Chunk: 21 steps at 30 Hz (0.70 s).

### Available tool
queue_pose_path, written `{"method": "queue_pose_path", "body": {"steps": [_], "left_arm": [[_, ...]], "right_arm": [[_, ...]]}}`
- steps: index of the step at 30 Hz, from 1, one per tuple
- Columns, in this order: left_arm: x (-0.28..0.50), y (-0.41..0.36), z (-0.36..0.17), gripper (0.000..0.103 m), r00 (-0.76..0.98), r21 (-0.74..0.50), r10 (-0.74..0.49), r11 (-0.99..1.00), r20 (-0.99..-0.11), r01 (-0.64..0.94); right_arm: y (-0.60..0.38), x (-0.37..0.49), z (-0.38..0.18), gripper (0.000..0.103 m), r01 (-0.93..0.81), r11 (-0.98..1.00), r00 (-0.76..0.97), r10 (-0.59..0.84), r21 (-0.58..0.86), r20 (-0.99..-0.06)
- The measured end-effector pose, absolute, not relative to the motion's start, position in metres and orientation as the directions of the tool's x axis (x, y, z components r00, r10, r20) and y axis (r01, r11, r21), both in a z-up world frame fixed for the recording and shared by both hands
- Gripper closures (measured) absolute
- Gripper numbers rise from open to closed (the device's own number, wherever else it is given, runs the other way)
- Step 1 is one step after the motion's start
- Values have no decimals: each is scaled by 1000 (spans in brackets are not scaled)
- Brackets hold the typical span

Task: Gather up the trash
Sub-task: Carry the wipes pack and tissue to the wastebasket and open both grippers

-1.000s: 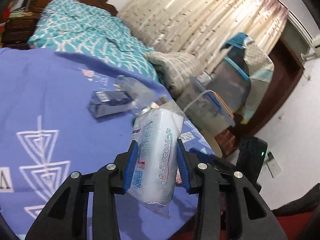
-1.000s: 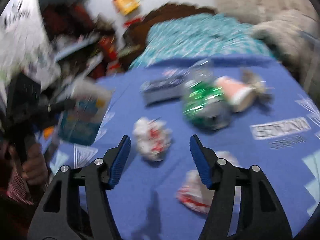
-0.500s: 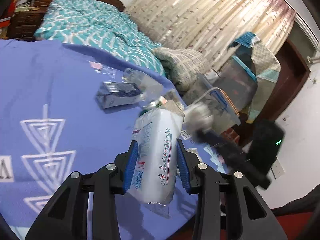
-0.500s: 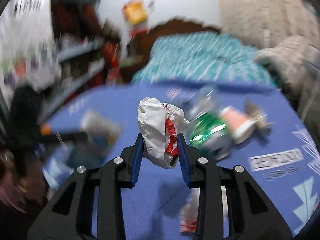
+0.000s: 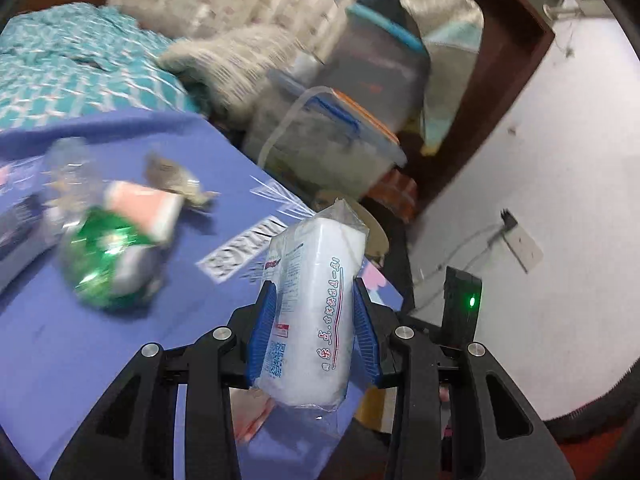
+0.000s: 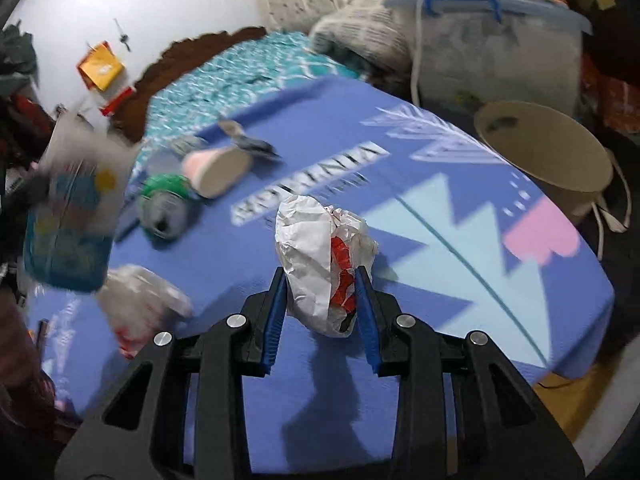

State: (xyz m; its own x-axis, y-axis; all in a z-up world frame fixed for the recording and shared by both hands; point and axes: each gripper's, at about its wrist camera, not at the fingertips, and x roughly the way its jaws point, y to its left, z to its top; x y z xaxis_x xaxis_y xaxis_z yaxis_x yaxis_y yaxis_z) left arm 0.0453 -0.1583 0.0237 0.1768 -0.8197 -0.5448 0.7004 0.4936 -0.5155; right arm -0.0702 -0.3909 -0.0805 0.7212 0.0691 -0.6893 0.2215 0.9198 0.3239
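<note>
- The left hand-held gripper is clenched on a white plastic packet with printed writing — held upright by its middle, the top and the loose clear bottom sticking out past the blue pads, so it looks secure for carrying.
- The right hand-held gripper is grasping a crumpled white-and-red paper ball, pinched low on its sides and lifted clear of the blue worktop.
- Both pieces of trash are off the cloth and up in the air, which I read as a carry toward a bin, 1 piece per hand.
- The likely bin is the beige bucket standing just past the worktop's far edge, mouth open upward; I can make out only a small dark scrap near its inside wall, otherwise it looks close to empty.
- Behind it sits a clear storage box with a blue-handled lid shut on top; its contents are cloudy and I cannot tell what they are.
- Left on the worktop: a crushed green can touching a pink-and-white paper cup lying on its side, a small grey wrapper just beyond them, and a crumpled clear bag near the front edge.
- More trips seem needed — at least 4 pieces are not yet collected.
</note>
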Motion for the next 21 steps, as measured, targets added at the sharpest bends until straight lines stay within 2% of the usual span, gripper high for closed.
{"method": "queue_pose_path", "body": {"steps": [4, 9, 11, 12, 13, 14, 16, 18, 21], "left_arm": [[62, -212, -4, 67, 125, -513, -780, 513, -613, 688], [77, -245, -43, 65, 144, -472, -688, 619, -711, 628], [74, -250, -51, 57, 157, -442, -657, 645, -738, 623], [73, -250, -52, 48, 165, -425, -643, 655, -748, 625], [69, -252, -53, 49, 185, -391, -623, 665, -760, 636], [65, -255, -53, 49, 197, -355, -605, 667, -772, 655], [59, -256, -51, 62, 204, -324, -592, 661, -780, 677], [56, -260, -48, 66, 219, -286, -569, 665, -793, 689], [58, -273, -35, 67, 195, -299, -583, 641, -789, 707]], "right_arm": [[-391, -67, -80, 66, 226, 914, 729, 70, 337, -681], [-394, -68, -78, 55, 214, 919, 744, 67, 331, -665], [-396, -71, -79, 53, 211, 919, 747, 68, 333, -661], [-397, -71, -79, 53, 207, 919, 752, 71, 337, -656], [-397, -72, -80, 54, 198, 918, 757, 78, 342, -649], [-398, -70, -82, 59, 193, 919, 759, 82, 343, -646], [-398, -68, -85, 64, 176, 924, 759, 93, 340, -644], [-397, -69, -82, 66, 159, 931, 775, 89, 329, -626], [-413, -68, -78, 67, 176, 916, 799, 81, 362, -596]]}}
